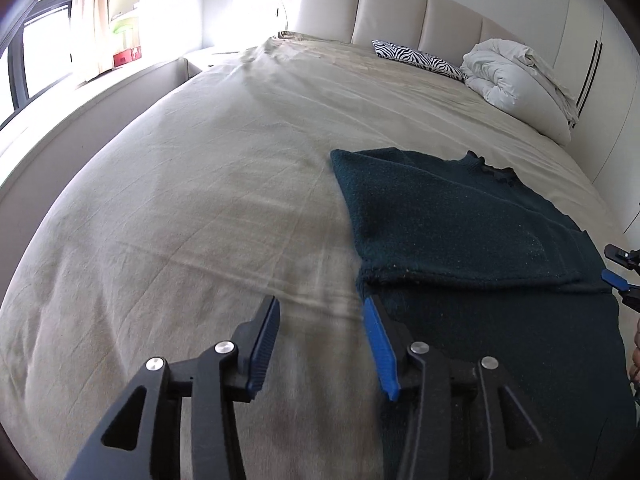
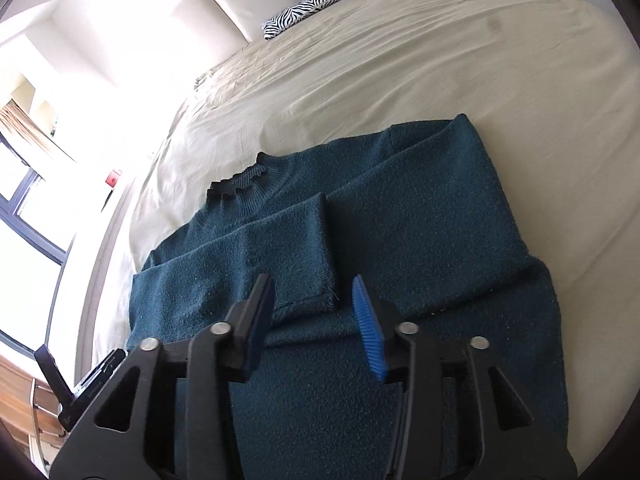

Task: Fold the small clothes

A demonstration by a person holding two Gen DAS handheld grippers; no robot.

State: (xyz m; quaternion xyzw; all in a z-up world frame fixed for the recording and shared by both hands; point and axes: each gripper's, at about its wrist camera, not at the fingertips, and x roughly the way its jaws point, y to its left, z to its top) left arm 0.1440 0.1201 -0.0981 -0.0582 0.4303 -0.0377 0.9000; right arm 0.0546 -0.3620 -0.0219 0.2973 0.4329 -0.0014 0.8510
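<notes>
A dark teal knit sweater (image 2: 400,240) lies flat on the beige bed sheet (image 2: 400,60), collar toward the headboard, both sleeves folded across its chest. It also shows in the left wrist view (image 1: 460,220). My left gripper (image 1: 320,312) is open and empty, hovering over the sweater's left edge near the hem. My right gripper (image 2: 314,292) is open and empty above the sweater's middle, over the cuff of the folded sleeve. Its fingers (image 1: 616,280) show at the right edge of the left wrist view.
The bed sheet (image 1: 180,200) stretches wide to the left of the sweater. A zebra-print pillow (image 1: 420,58) and a bundled white duvet (image 1: 516,76) lie by the padded headboard (image 1: 392,12). A window ledge (image 1: 80,92) runs along the bed's left side.
</notes>
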